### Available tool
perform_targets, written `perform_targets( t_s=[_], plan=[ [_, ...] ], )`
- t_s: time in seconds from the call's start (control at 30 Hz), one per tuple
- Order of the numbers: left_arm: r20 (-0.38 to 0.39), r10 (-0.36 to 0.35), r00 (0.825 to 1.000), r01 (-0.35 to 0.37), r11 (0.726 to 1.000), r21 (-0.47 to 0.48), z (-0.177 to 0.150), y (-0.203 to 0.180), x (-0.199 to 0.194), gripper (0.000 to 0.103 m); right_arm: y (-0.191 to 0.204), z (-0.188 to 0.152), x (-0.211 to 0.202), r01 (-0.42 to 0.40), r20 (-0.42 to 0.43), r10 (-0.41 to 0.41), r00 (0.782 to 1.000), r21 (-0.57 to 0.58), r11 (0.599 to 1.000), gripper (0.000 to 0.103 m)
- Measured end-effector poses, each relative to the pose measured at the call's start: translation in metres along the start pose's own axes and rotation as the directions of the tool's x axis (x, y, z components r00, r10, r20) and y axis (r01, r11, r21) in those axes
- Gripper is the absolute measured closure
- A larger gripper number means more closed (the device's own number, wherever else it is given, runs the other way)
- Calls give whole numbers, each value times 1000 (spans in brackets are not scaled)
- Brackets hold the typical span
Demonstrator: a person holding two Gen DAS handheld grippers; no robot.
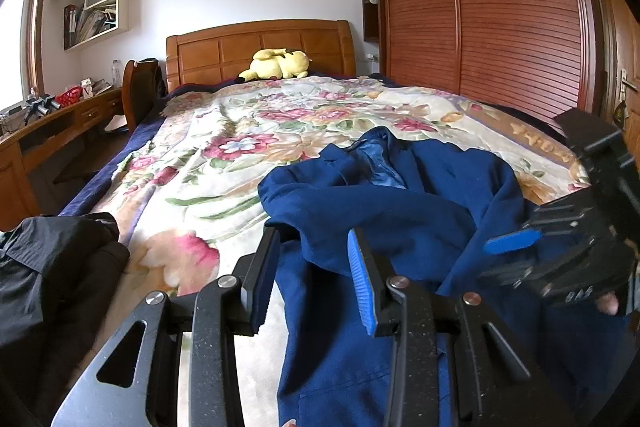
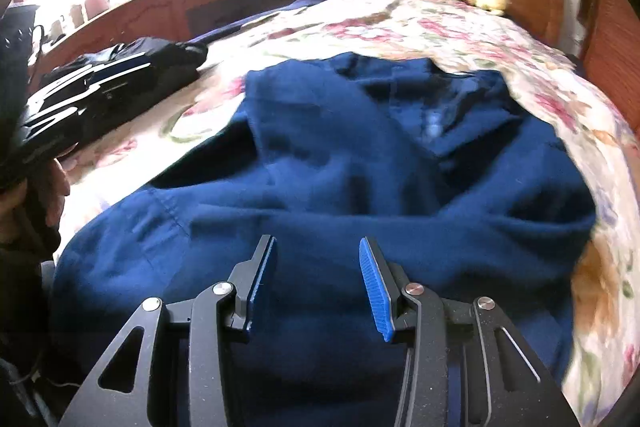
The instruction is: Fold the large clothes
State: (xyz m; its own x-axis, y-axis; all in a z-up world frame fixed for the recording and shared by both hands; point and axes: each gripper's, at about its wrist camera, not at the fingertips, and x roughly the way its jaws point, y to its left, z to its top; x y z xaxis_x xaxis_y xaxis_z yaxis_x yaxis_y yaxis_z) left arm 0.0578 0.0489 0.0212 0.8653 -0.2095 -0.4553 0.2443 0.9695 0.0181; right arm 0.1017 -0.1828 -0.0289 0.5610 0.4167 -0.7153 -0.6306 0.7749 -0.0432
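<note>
while blue jacket (image 2: 320, 155) lies on bed (image 1: 208, 163), both tongs (image 1: 314, 267) (image 2: 318, 279) spread, empty.

Both grippers' jaws apart, empty.

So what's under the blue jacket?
The blue jacket lies crumpled on the flowery blanket, which shows all around it on the bed. Whatever sits right beneath the jacket is covered, so I can't tell if anything else hides there.
</note>
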Motion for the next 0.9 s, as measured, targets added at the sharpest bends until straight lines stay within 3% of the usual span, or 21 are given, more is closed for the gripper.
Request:
perform_targets(
  t_s=[0.13, 0.3, 0.4, 0.57, 0.63, 0.7, 0.8, 0.9],
  plan=[
    [-2, 7, 1000, -7, 1000, -5, -4, 7, -3, 67, 25, 14, 25, -93, -16, 93, 996, -28, 995, 59],
    [-25, 29, 999, -30, 999, -16, -20, 20, -10, 67, 36, 21, 62, -143, -98, 138, 986, -40, 989, 59],
    [-34, 44, 998, -45, 999, -22, -30, 25, -16, 67, 41, 16, 78, -114, -145, 103, 984, -74, 991, 59],
    [-42, 57, 997, -59, 997, -43, -44, 33, -27, 67, 50, 15, 86, -74, -149, 57, 987, -110, 991, 59],
    [-44, 59, 997, -61, 996, -59, -50, 36, -32, 67, 54, 12, 80, -41, -124, 25, 992, -129, 991, 82],
    [-39, 58, 998, -61, 995, -77, -53, 35, -38, 67, 52, 12, 62, -34, -69, 26, 997, -109, 993, 90],
    [-30, 54, 998, -56, 994, -94, -54, 31, -46, 67, 47, 7, 19, -28, 56, 31, 998, -45, 999, 93],
    [-18, 35, 999, -36, 994, -98, -53, 21, -53, 67, 43, -11, -34, -16, 171, 14, 985, 15, 1000, 93]
  ],
)
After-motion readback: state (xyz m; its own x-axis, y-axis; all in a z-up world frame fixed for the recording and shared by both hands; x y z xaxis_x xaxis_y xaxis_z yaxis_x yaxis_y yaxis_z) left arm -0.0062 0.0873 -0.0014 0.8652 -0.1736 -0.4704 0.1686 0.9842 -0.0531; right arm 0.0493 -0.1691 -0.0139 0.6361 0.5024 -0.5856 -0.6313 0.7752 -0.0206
